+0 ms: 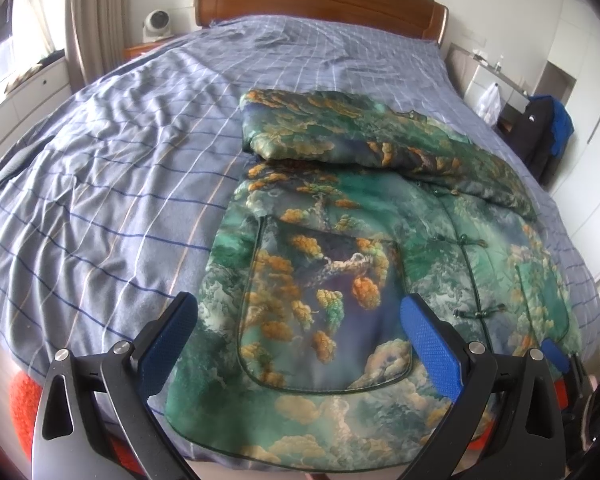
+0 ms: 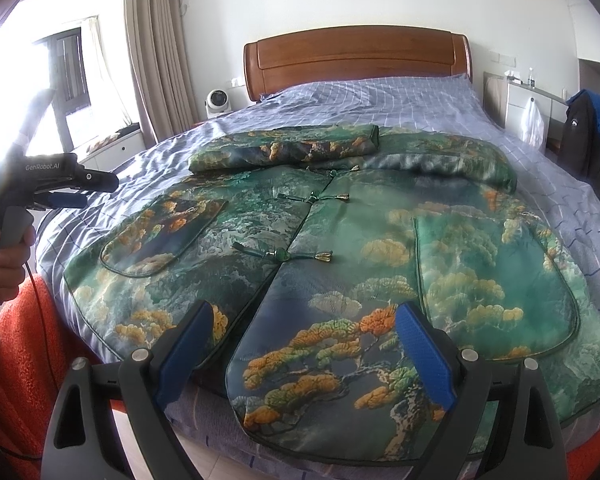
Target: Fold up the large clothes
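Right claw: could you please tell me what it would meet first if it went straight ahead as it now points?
Probably the rounded lower front hem of the green landscape-print padded jacket on the bed; the open right claw frames it, though depth is uncertain.

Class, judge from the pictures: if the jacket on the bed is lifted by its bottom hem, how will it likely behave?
The jacket looks padded, so it would probably bend in soft, thick curves rather than hang limp. Its sheen suggests satin, likely slippery against the hand-held gripper pads. The sleeves folded across its top would probably slide off.
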`<state>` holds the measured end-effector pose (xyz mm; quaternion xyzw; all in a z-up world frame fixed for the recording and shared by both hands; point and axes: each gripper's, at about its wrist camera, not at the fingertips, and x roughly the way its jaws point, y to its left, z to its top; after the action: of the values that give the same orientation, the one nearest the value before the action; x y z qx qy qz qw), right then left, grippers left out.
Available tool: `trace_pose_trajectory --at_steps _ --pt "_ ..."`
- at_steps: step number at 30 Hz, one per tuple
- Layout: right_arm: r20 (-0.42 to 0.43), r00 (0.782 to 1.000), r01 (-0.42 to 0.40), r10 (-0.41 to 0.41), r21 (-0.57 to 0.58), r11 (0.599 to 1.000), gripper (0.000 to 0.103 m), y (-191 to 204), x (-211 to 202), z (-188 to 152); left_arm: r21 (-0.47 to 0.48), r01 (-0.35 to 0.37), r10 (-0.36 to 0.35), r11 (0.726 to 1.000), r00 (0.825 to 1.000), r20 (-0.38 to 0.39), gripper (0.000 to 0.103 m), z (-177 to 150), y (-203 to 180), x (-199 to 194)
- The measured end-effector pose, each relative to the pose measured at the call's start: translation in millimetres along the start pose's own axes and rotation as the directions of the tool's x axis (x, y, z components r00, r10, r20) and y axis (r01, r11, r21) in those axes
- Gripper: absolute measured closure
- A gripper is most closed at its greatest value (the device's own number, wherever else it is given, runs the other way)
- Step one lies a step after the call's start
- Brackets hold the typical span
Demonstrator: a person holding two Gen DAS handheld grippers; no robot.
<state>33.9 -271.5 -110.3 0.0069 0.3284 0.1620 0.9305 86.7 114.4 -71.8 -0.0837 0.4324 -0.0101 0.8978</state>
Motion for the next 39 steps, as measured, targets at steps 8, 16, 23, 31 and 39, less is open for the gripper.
trace_pose_trajectory --at_steps 8,16,23,31,39 --pt "-0.004 1.0 -0.003 0.003 -0.003 1.0 0.011 0.2 -0.2 0.6 -0.004 -0.002 0.002 1.0 1.0 -0.002 0.002 -0.9 0.5 0.6" --pt "-0.007 1.0 -0.006 0.006 -0.002 1.0 0.011 0.5 0.2 0.3 -0.002 -0.003 0.003 1.0 1.0 -0.003 0.002 -0.8 0.4 0.8" --pt "-0.008 1.0 -0.006 0.006 -0.001 1.0 0.011 0.7 0.4 0.2 0.0 -0.005 0.005 1.0 1.0 0.002 0.002 -0.7 0.0 0.8" --pt "-0.009 1.0 -0.008 0.008 -0.004 1.0 0.011 1.5 0.9 -0.2 -0.003 -0.008 0.008 1.0 1.0 0.001 0.002 -1.0 0.1 1.3" --pt "-0.005 1.0 -0.007 0.007 -0.003 1.0 0.011 1.8 1.3 -0.6 -0.005 -0.008 0.008 1.0 1.0 0.005 0.002 -0.7 1.6 0.9"
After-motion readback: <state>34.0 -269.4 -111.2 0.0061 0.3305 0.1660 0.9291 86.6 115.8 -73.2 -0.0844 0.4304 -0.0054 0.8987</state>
